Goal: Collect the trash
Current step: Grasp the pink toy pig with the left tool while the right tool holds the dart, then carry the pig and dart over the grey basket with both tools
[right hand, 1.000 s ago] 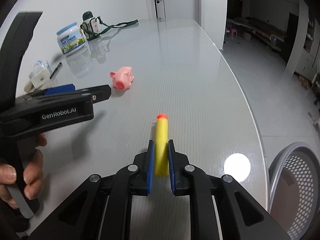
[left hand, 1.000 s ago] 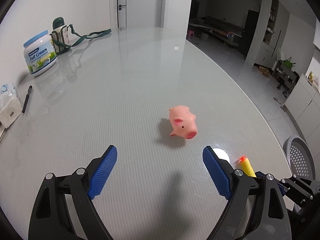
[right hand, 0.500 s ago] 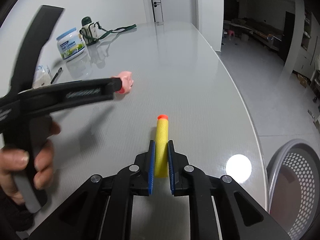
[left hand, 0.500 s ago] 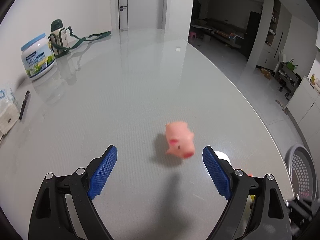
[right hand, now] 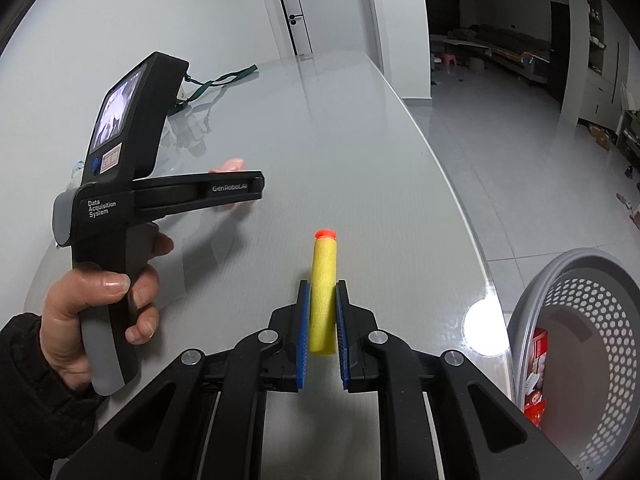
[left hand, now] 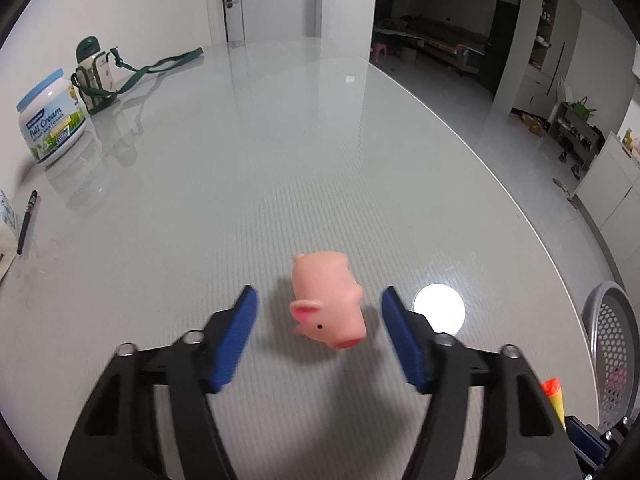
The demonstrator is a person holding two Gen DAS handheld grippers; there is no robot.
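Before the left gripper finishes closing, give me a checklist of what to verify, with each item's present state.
1. Pink rubber pig toy sits between the left gripper pads: ok.
2. Pads touching the pig: not ok, the jaws are closing with gaps on both sides.
3. Yellow foam dart with orange tip clamped in the right gripper: ok.
4. Grey perforated plastic basket within view past the glossy grey table's edge: ok.
5. Room in the basket: ok, a red packet lies inside.
6. Pig centred: cannot tell.
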